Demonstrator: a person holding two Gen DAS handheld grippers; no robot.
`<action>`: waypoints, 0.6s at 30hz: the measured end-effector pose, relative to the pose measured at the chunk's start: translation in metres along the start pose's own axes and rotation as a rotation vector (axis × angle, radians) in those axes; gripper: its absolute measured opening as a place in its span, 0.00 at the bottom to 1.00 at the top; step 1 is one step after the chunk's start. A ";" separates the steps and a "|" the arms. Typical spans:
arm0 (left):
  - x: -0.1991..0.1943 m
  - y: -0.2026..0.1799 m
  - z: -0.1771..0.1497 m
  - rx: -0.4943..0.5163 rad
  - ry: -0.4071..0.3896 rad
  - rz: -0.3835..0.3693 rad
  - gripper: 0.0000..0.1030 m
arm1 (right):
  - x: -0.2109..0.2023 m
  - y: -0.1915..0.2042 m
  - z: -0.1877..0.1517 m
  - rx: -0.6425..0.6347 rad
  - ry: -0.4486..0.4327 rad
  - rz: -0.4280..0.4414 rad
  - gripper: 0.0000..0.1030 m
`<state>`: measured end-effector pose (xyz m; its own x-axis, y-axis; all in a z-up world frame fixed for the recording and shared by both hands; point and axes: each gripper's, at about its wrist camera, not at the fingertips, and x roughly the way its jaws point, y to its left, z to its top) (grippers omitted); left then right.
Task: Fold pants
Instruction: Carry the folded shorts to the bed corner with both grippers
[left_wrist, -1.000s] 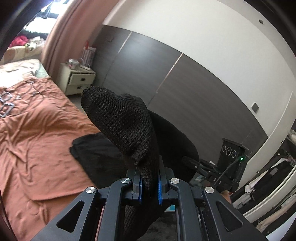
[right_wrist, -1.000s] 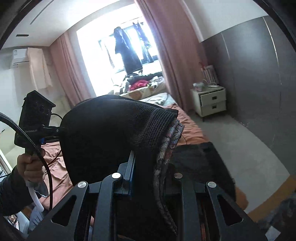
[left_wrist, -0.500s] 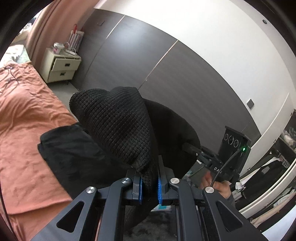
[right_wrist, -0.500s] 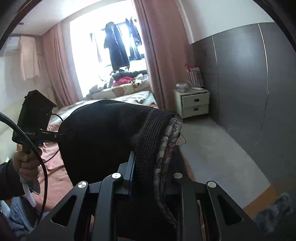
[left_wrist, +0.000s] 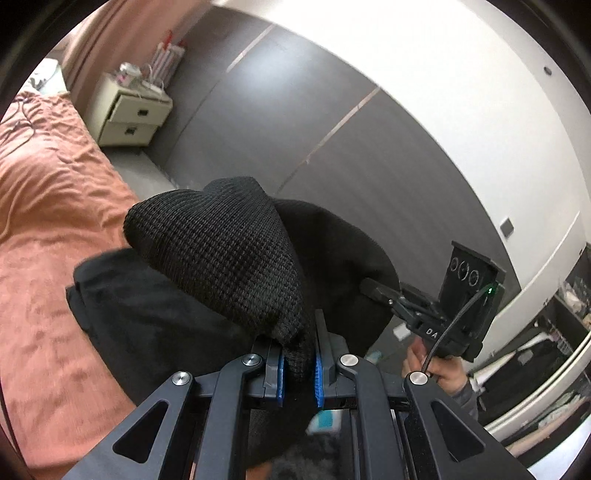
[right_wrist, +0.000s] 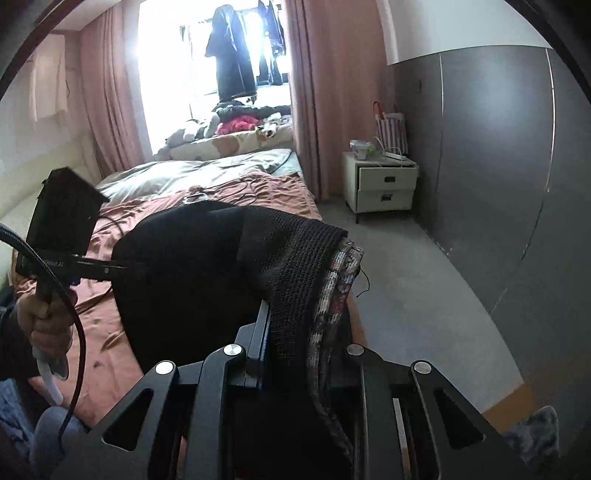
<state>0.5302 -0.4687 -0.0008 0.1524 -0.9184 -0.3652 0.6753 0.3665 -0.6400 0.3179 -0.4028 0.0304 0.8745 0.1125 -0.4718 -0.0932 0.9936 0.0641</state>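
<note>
One pair of black knit pants (left_wrist: 229, 258), held up over the bed (left_wrist: 44, 206). Two claws grip it: left claw (left_wrist: 298, 363) clamped tight on a bunched fold, right claw (right_wrist: 295, 354) pinched on the waistband, patterned lining showing. Left view alone shows the pants' lower part lying on the bed; right view alone shows the window (right_wrist: 207, 74). One nightstand (right_wrist: 380, 184), two drawers.
</note>
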 end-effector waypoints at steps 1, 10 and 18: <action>0.005 0.011 0.000 0.012 -0.019 0.038 0.14 | 0.008 0.001 0.001 0.011 -0.003 -0.020 0.25; 0.040 0.121 -0.021 -0.256 0.094 0.166 0.48 | 0.084 0.012 -0.031 0.178 0.178 -0.146 0.71; 0.044 0.144 0.003 -0.305 0.054 0.135 0.55 | 0.040 0.053 -0.032 0.186 0.117 -0.094 0.70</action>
<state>0.6360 -0.4572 -0.1073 0.1818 -0.8523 -0.4905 0.4032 0.5196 -0.7533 0.3326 -0.3450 -0.0135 0.8129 0.0308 -0.5816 0.0849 0.9817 0.1707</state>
